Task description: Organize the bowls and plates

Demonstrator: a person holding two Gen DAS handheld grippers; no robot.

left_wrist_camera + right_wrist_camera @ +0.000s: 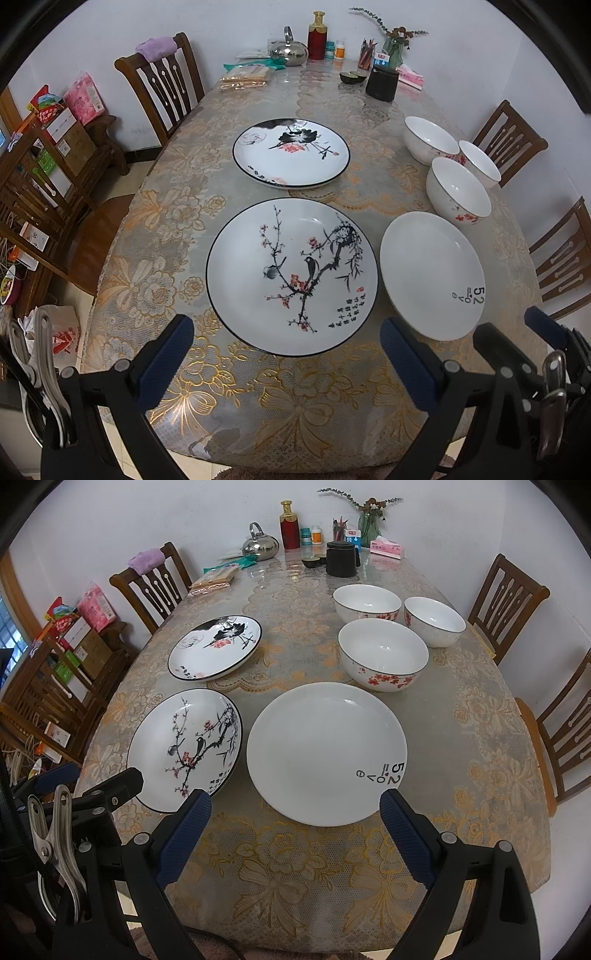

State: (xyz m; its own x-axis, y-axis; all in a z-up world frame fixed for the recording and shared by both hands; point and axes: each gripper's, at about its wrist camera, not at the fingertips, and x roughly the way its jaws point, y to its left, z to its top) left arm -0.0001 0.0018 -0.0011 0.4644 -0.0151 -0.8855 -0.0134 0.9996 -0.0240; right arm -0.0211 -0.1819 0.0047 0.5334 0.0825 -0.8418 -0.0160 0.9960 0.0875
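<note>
Long dining table covered by a grey lace-pattern cloth with gold flowers and bows (155, 236), wooden chairs on both sides. Left gripper (286, 352) hangs over the near table edge, jaws spread wide, blue-padded fingers (168, 360) flanking empty air just in front of the round white plate with black rim, painted with a bird on a plum branch (291, 277); nothing is held and nothing touched. Right gripper (295, 827) stands likewise wide open and empty, fingers (404, 834) to either side of the near rim of the plain white plate printed "52 love" (325, 749), not gripping it. The plain plate lies just beside the bird plate, on its right, rims close but whether touching cannot be told. Beyond the bird plate, apart from it, lies a second black-rimmed white plate painted with an ink lotus (291, 151). On the right half of the table, past the plain plate, three white bowls with red blossom print form a tight cluster: nearest bowl (384, 657), far-left bowl (367, 602), far-right bowl (434, 620). All are upright, unstacked and empty. Far end of table holds a steel kettle (260, 546), a red bottle with gold cap (290, 528), a dark cylindrical container (341, 559), and a vase of dried stems (369, 520).
</note>
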